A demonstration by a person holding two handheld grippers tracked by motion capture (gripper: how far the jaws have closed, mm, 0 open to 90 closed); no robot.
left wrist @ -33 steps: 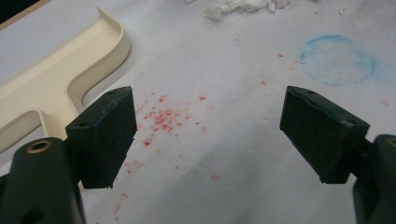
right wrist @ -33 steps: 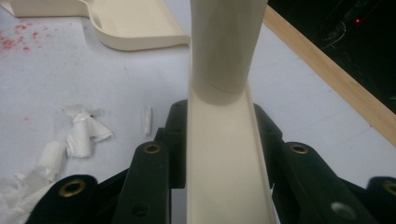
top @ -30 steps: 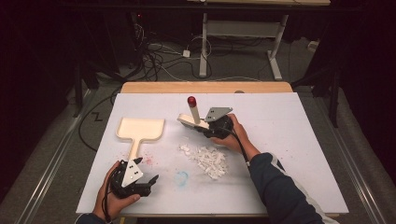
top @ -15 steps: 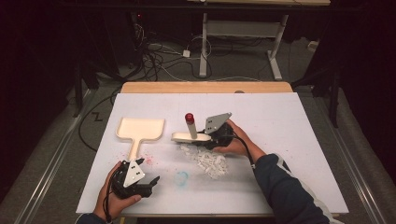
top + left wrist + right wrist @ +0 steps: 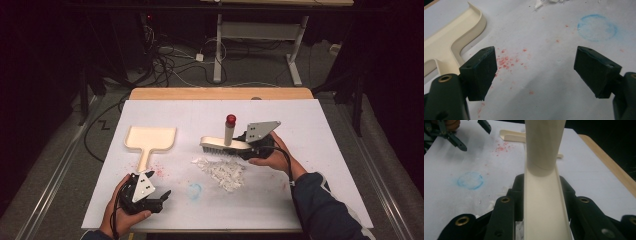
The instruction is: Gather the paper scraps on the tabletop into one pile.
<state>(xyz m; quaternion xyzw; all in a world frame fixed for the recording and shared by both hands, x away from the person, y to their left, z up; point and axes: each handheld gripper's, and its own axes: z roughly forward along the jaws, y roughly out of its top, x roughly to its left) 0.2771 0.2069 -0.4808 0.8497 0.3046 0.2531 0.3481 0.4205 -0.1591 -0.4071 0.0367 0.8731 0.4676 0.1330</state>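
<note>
Brush (image 5: 226, 145) poised over crumbs (image 5: 221, 170)
Right tongs (image 5: 248, 149) clamp the brush for sweeping; left tongs (image 5: 161, 198) wait open near the dustpan (image 5: 150, 139).

High view: fixed above the person's side, looking forward and down on the white table (image 5: 310, 125); floor and cables fill the upper frame, forearms enter at the bottom edge.
Left gripper view: rides low on the left gripper (image 5: 535, 72), very near the tabletop, looking along its jaws, which rise from the lower corners.
Right gripper view: rides on the right gripper (image 5: 541, 202), looking along the brush (image 5: 544, 170) at centre frame.
Shared ground: the blue ring stain (image 5: 194, 190) (image 5: 597, 27) (image 5: 470, 180), red specks (image 5: 506, 60) (image 5: 502, 147) and cream dustpan (image 5: 149, 140) (image 5: 446, 45) (image 5: 514, 135) appear in all three views.
</note>
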